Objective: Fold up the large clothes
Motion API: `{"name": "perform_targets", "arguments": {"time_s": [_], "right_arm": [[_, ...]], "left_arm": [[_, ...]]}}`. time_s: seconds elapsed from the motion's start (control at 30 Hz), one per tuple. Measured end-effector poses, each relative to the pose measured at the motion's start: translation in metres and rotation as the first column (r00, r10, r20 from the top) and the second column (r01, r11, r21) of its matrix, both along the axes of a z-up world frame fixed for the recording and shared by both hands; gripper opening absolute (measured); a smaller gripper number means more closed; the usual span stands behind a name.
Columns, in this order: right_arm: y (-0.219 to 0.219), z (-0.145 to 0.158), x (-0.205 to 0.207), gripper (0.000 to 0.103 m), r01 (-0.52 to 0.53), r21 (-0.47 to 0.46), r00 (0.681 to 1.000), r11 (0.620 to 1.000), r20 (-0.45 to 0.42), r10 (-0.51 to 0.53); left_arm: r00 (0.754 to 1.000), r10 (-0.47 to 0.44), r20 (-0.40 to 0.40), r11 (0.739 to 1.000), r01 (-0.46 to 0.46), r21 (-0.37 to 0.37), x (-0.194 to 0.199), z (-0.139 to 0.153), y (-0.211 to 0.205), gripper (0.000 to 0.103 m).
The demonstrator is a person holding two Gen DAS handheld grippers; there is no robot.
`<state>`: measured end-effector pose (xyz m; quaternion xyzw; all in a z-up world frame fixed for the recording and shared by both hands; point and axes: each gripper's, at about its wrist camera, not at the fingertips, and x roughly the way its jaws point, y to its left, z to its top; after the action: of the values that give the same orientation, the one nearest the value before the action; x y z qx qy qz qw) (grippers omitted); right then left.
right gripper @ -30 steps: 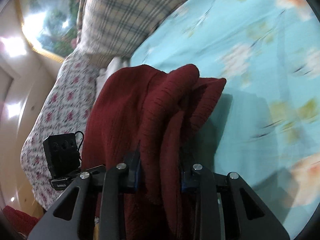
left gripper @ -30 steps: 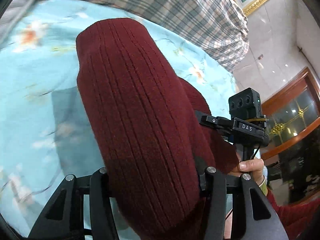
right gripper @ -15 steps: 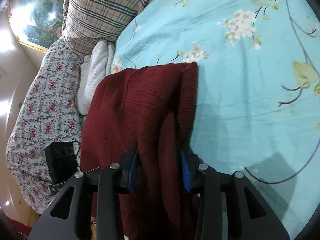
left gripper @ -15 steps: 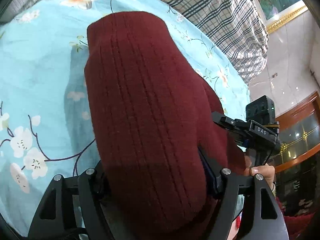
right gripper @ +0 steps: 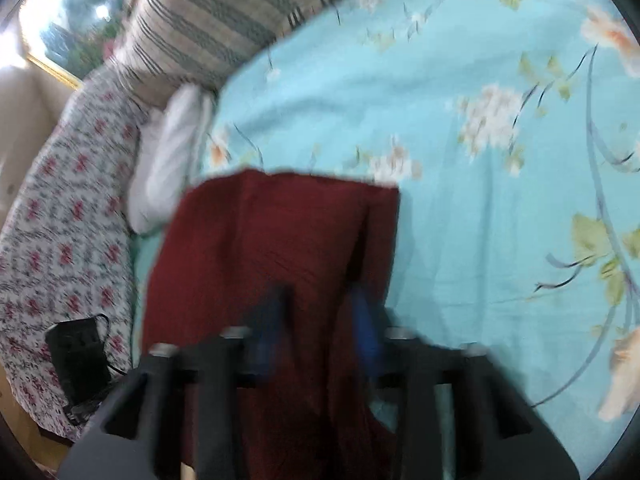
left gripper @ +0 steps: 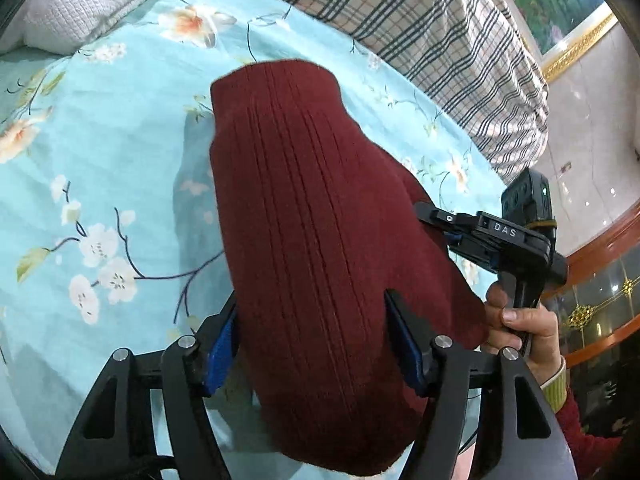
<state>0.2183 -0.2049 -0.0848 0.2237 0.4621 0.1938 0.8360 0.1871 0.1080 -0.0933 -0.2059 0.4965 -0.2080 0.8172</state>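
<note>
A dark red ribbed knit garment hangs folded over my left gripper, whose blue-padded fingers are shut on it above the bed. The right gripper shows at the right of that view, held by a hand. In the blurred right wrist view the same garment spreads forward onto the sheet, and my right gripper is shut on a bunched fold of it. The left gripper's black body shows at lower left.
The bed has a light blue floral sheet. A plaid quilt and a white pillow lie at its far side. A red-flowered quilt lies at the left in the right wrist view.
Both grippers have carried the garment lower and forward over the sheet. Its far edge now lies flatter and wider. Both stay shut on it.
</note>
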Motion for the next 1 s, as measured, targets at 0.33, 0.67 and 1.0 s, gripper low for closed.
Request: {"name": "perform_targets", "arguments": {"time_s": [0.33, 0.67, 1.0], "right_arm": [[-0.020, 0.005, -0.010, 0.021, 0.068, -0.006, 0.998, 0.998, 0.003, -0.068], [0.081, 0.074, -0.003, 0.021, -0.302, 0.202, 0.949, 0.932, 0.155, 0.275], [0.139, -0.009, 0.088, 0.000, -0.304, 0.149, 0.942, 0.941, -0.099, 0.320]], "left_arm": [[0.999, -0.040, -0.003, 0.994, 0.040, 0.103, -0.003, 0.003, -0.015, 0.072], [0.948, -0.193, 0.253, 0.981, 0.186, 0.053, -0.049, 0.062, -0.017, 0.039], [0.960, -0.255, 0.115, 0.967, 0.256, 0.006, -0.034, -0.008, -0.040, 0.006]]}}
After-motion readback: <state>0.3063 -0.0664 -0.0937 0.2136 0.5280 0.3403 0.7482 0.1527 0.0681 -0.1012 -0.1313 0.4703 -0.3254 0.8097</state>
